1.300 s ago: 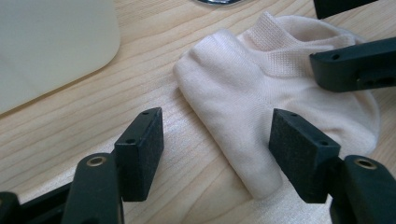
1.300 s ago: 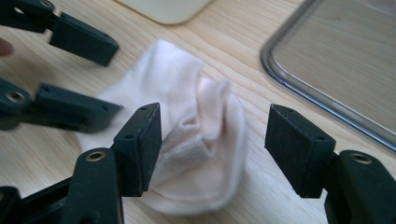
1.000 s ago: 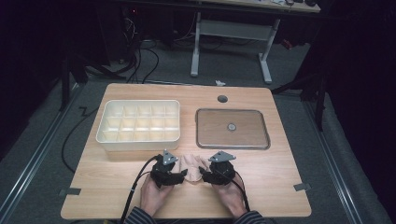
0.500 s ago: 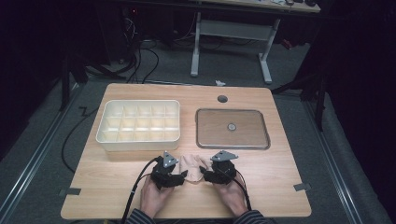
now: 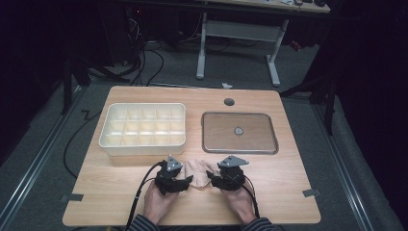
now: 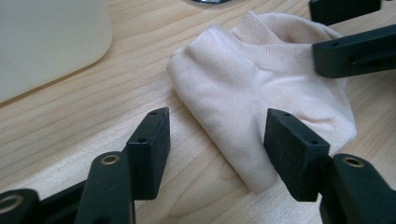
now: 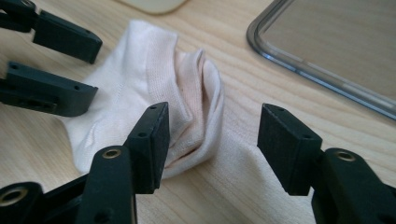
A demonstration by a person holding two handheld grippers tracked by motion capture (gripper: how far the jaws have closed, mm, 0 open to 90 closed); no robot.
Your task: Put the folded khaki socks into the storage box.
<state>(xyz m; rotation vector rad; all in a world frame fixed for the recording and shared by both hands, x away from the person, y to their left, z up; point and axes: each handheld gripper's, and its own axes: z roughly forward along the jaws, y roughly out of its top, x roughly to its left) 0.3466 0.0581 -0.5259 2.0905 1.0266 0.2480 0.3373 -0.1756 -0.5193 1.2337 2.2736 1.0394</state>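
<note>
A cream sock (image 5: 198, 169) lies crumpled on the wooden table near its front edge, between my two grippers. My left gripper (image 5: 186, 182) points right at it. In the left gripper view the sock's (image 6: 261, 79) folded end lies between the open jaws of that gripper (image 6: 217, 144), which have just been closing. My right gripper (image 5: 212, 181) points left at the sock. Its jaws have also just been closing and still stand apart (image 7: 215, 144), with bunched folds of the sock (image 7: 154, 84) between them.
A cream compartment box (image 5: 143, 144) stands behind the left gripper. A metal-rimmed tray (image 5: 255, 139) with a small round piece (image 5: 238, 130) at its centre lies behind the right gripper. A cable hole (image 5: 229, 102) sits near the table's far edge.
</note>
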